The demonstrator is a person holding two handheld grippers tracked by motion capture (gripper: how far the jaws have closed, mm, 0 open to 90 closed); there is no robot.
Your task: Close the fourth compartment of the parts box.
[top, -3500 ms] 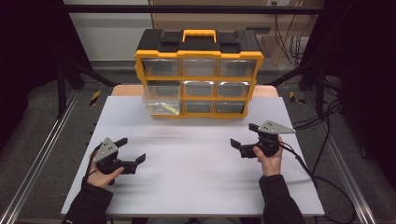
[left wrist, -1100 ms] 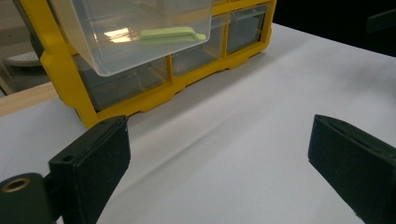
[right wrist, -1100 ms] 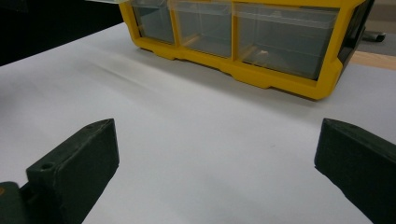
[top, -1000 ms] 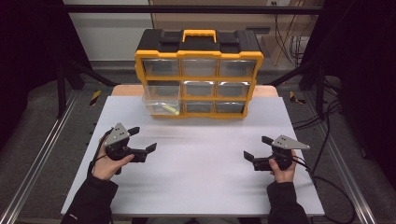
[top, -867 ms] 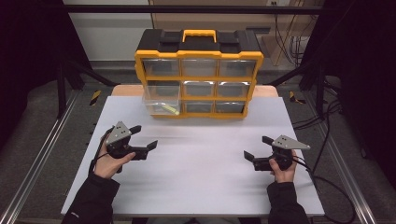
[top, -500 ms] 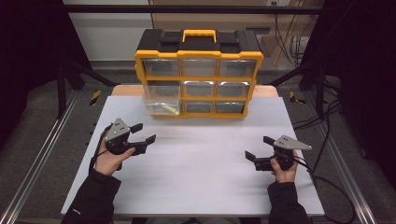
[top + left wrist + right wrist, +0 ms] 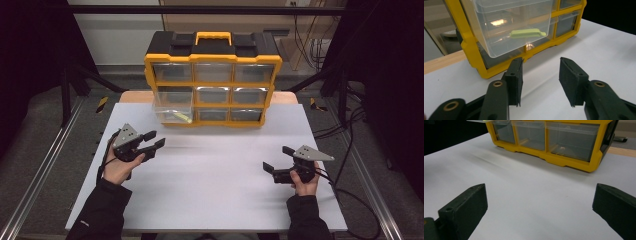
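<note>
A: Yellow-and-black drawer organizer stands at the far edge of the white surface. One clear drawer at its left side is pulled out toward us, with a pale green flat piece lying inside.

B: And the left gripper?

A: Near the left edge, aimed at that drawer, just short of it. Its jaws have just been closing and now stand partly apart with nothing between them. From the left gripper view, only bare surface shows in the gap.

B: The right gripper?

A: Well apart at the near right, jaws spread wide and empty, pointing across the surface toward the organizer.

B: How would that drawer handle, in your judgement?

A: Thin clear plastic, so light, stiff and probably slick. It should slide easily on its rails. I'd take it by the front wall or lip, pads either side of the rim, and move it straight along the rail; a skewed push could jam it.

B: The green piece?

A: Small, likely light, loose on the drawer floor. It may skid if the drawer is jolted. Its material I can't tell.

B: Would the cabinet shift?

A: Possibly. It looks light enough that a hard shove could slide it.
</note>
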